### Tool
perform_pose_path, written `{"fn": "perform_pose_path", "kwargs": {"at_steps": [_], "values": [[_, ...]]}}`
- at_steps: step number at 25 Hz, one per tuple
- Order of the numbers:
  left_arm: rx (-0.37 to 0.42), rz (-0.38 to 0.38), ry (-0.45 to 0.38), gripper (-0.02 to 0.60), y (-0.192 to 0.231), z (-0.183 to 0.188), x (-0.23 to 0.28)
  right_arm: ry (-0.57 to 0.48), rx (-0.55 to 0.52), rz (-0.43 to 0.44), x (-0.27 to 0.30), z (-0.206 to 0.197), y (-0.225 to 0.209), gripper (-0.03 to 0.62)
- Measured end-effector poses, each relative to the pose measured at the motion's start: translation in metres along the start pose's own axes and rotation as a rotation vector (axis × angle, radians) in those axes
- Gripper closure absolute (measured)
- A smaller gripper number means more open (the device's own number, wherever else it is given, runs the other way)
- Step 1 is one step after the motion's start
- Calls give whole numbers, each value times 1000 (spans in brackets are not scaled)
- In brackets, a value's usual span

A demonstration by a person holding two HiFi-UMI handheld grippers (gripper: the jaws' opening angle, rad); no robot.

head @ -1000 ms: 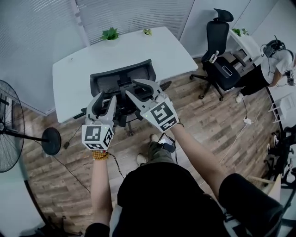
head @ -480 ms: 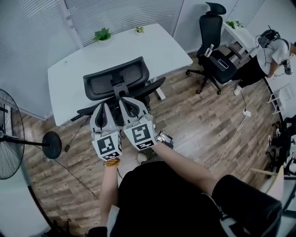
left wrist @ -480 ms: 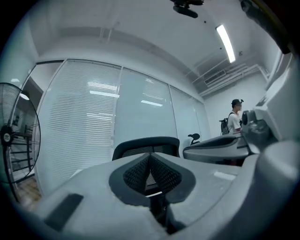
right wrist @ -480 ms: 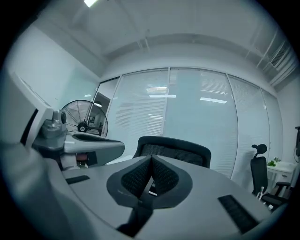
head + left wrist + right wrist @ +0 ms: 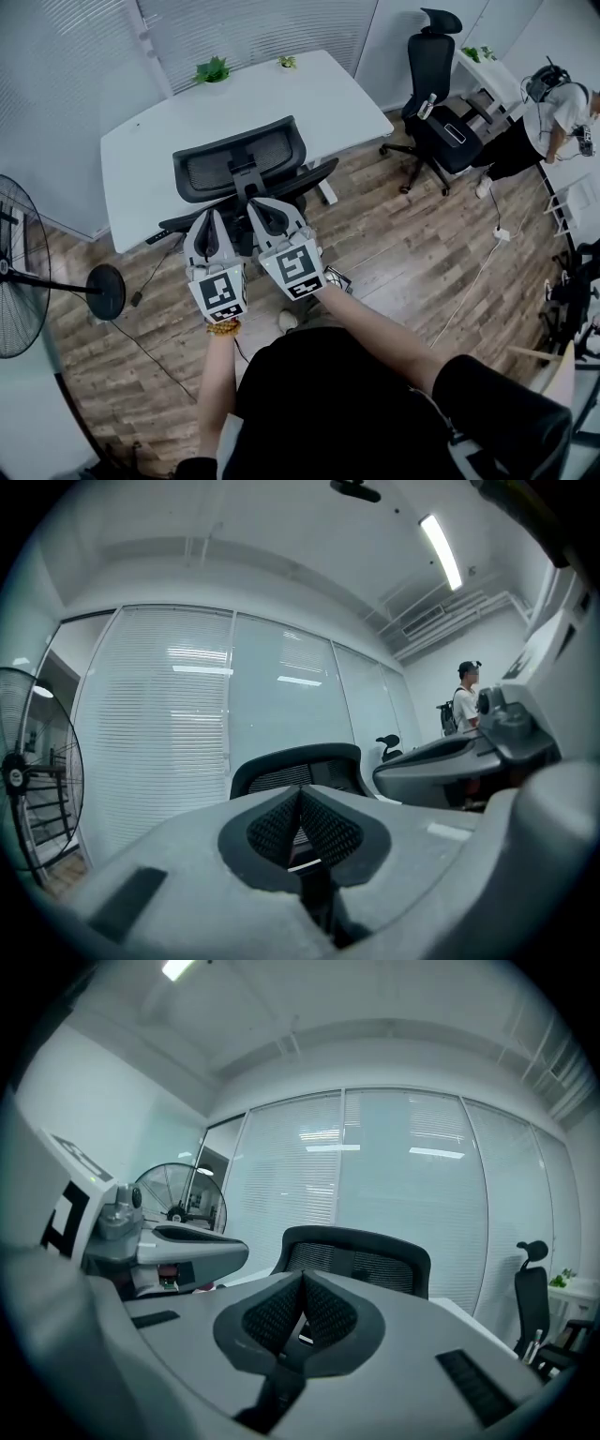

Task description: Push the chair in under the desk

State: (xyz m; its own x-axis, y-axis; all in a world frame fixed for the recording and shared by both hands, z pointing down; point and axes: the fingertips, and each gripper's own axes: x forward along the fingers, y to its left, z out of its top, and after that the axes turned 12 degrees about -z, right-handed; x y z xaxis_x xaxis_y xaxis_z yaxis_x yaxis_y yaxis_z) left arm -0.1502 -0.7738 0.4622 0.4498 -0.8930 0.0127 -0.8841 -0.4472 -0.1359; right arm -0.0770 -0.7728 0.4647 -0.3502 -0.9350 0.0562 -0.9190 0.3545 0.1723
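Chair (image 5: 239,164) stands at the near edge of the white desk (image 5: 281,94), mesh backrest turned away from the desk. Its top overlaps the desk's edge in the head view, and the seat is hidden behind the grippers. Left gripper (image 5: 300,794): jaws together, nothing between the pads. Right gripper (image 5: 302,1279): jaws together, likewise empty. Both are side by side on the chair's side away from the desk, pointing at the backrest; contact with the chair cannot be told. Two small plants (image 5: 213,69) sit on the desk's far edge. Floor fan (image 5: 23,267) stands left of the desk, a second chair (image 5: 439,89) right of it.
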Motion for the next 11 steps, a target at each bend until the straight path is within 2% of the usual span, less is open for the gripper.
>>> {"fn": "perform_pose_path", "kwargs": {"at_steps": [5,11], "values": [[38,-4,28,577,5,-4,3,36,8,-3,5,-8,-27,595],[80,-12,56,577,6,-7,4,65,-49,6,6,-19,-52,595]]}}
